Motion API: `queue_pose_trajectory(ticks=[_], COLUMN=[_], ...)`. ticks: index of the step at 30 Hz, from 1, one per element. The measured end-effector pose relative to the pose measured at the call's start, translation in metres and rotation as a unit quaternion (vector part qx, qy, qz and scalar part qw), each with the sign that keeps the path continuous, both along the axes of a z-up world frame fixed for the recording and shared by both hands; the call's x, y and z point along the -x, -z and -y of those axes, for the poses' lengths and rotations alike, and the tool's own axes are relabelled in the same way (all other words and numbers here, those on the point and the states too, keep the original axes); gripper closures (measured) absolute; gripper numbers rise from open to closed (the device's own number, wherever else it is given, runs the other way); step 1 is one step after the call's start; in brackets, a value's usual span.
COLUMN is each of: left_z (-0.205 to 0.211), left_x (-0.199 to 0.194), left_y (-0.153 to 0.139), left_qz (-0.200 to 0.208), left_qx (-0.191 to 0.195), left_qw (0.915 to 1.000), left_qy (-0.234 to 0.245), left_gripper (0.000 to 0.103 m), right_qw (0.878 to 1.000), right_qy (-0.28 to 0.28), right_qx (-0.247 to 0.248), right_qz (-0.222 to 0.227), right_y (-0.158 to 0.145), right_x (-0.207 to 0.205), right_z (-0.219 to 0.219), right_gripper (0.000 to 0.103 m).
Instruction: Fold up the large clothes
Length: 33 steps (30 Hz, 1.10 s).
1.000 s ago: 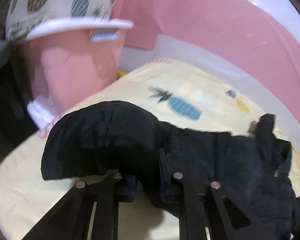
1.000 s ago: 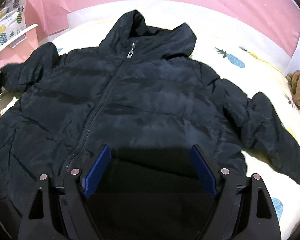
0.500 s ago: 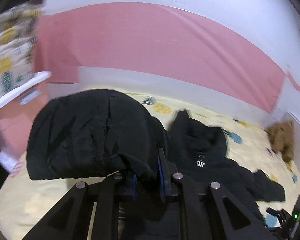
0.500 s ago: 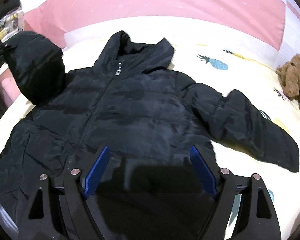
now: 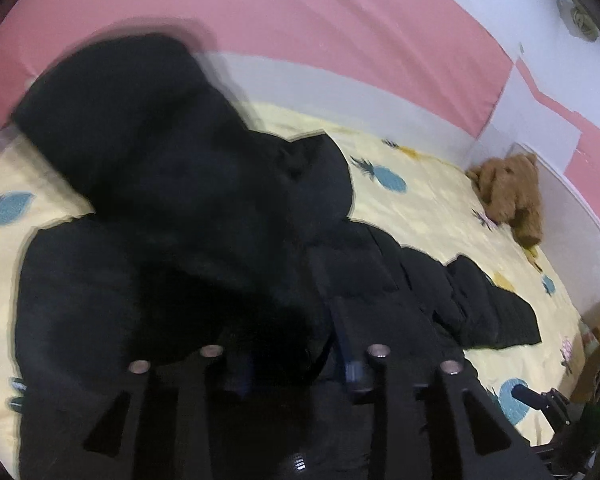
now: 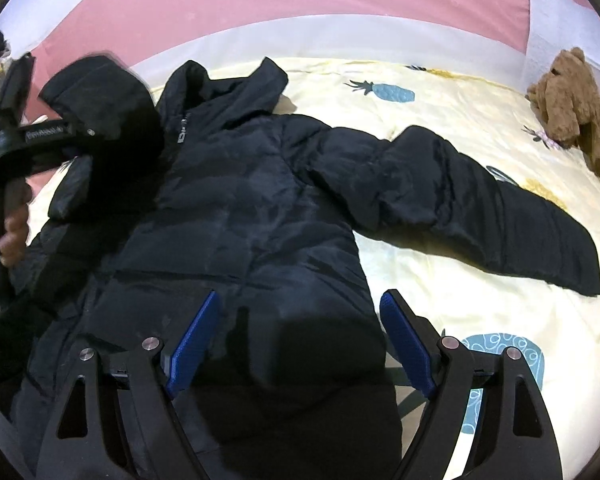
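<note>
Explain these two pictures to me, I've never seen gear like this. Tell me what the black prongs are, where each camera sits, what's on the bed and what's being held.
There is no robot here. A person holds a two-finger gripper in each hand, and each gripper carries a fisheye camera looking along its fingers, hence the prongs at the bottom. One picture comes from the left gripper, one from the right gripper. On the pineapple-print bed sheet lies a black puffer jacket, front up, with a brown teddy bear near the wall. The left gripper is shut on the jacket's sleeve, lifted over the body. The right gripper is open above the hem, holding nothing.
</note>
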<state>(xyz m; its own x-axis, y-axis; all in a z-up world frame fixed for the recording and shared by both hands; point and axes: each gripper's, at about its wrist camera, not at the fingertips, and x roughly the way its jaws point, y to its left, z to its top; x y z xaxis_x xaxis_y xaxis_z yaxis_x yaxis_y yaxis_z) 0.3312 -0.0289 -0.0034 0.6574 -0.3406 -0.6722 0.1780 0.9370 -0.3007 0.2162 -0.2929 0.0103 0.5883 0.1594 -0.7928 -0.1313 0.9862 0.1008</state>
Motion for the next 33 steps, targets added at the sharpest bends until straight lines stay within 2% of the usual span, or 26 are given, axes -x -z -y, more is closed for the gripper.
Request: queue_pose_trajectory(ticks=[2, 3, 6, 9, 14, 16, 18, 20, 22, 23, 24, 26, 29, 33], left_z=[0.009, 0.014, 0.025, 0.031, -0.002, -0.022, -0.043, -0.072, -0.102, -0.118, -0.131, -0.15, -0.163, -0.158], left_x=[-0.003, -0.005, -0.002, 0.008, 0.02, 0.023, 0.02, 0.013, -0.002, -0.011, -0.02, -0.033, -0.039, -0.037], left_y=[0.011, 0.015, 0.019, 0.011, -0.012, -0.021, -0.026, -0.024, -0.01, 0.0, 0.013, 0.038, 0.062, 0.064], left_qz=[-0.003, -0.006, -0.018, -0.008, 0.017, 0.029, 0.041, 0.041, 0.022, 0.011, -0.006, -0.037, -0.05, -0.046], left_qx=[0.011, 0.02, 0.039, 0.045, 0.05, 0.039, 0.005, -0.018, -0.043, -0.052, -0.059, -0.057, -0.026, -0.037], left_qw=[0.9998, 0.9995, 0.9979, 0.9966, 0.9969, 0.9978, 0.999, 0.9988, 0.9968, 0.9951, 0.9932, 0.9904, 0.9903, 0.9909], left_qy=[0.014, 0.022, 0.049, 0.068, 0.058, 0.044, 0.017, -0.019, -0.064, -0.083, -0.1, -0.121, -0.127, -0.122], left_gripper=[0.04, 0.037, 0.033, 0.029, 0.027, 0.026, 0.026, 0.026, 0.027, 0.033, 0.041, 0.051, 0.051, 0.051], right_qw=[1.0, 1.0, 1.0, 1.0, 0.999, 0.999, 0.999, 0.999, 0.999, 0.999, 0.999, 0.998, 0.998, 0.998], right_qy=[0.004, 0.006, 0.011, 0.012, 0.0, -0.008, -0.017, -0.025, -0.037, -0.041, -0.046, -0.046, -0.037, -0.027], right_qx=[-0.004, -0.005, -0.009, -0.011, -0.018, -0.023, -0.02, -0.016, -0.006, 0.001, 0.008, 0.012, 0.026, 0.02], right_qz=[-0.002, -0.002, 0.004, 0.013, 0.036, 0.044, 0.046, 0.036, 0.015, 0.005, -0.008, -0.03, -0.039, -0.046], right_y=[0.003, 0.004, 0.0, -0.007, -0.023, -0.026, -0.024, -0.017, -0.003, 0.004, 0.015, 0.031, 0.05, 0.057], right_x=[-0.002, -0.003, -0.002, -0.003, -0.015, -0.024, -0.039, -0.054, -0.077, -0.088, -0.102, -0.12, -0.143, -0.158], right_z=[0.003, 0.004, 0.007, 0.006, -0.011, -0.022, -0.035, -0.047, -0.061, -0.066, -0.073, -0.077, -0.075, -0.068], right_gripper=[0.021, 0.021, 0.021, 0.021, 0.021, 0.021, 0.022, 0.041, 0.054, 0.06, 0.062, 0.063, 0.063, 0.063])
